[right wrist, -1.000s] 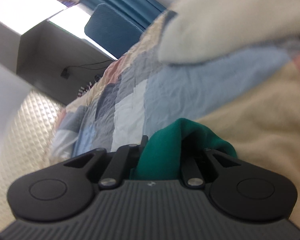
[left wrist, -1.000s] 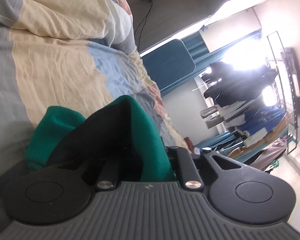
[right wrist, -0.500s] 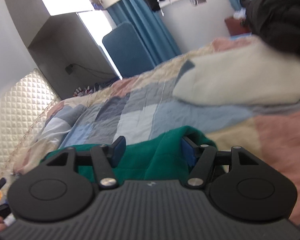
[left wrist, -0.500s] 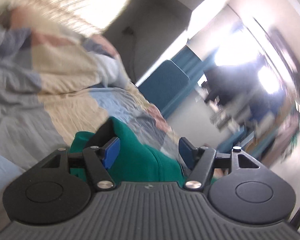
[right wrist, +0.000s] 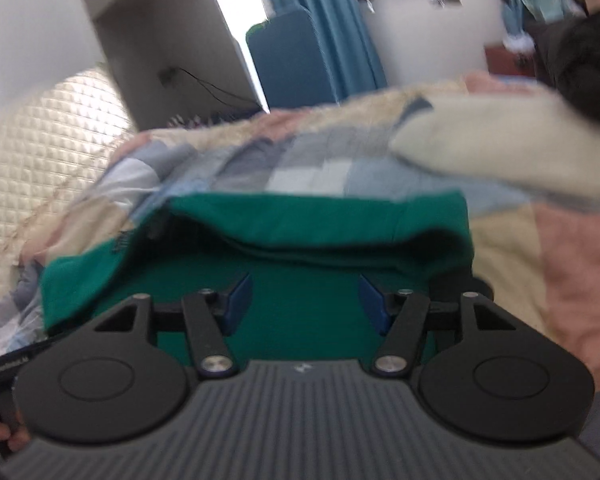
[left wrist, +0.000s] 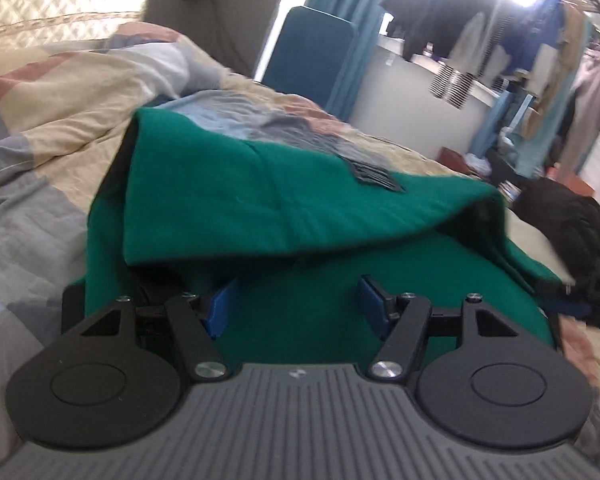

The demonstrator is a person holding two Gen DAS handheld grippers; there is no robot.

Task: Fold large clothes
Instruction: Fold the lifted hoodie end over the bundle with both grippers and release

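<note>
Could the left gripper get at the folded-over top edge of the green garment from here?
Probably yes: the left gripper is open, and the green garment lies just ahead with nothing between.

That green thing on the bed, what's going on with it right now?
A person with a gripper in each hand is folding a green garment on a patchwork quilt. One layer is already folded over. The left gripper is open above the cloth, gripping nothing. The right gripper also holds nothing, though its jaws are closing slightly.
</note>
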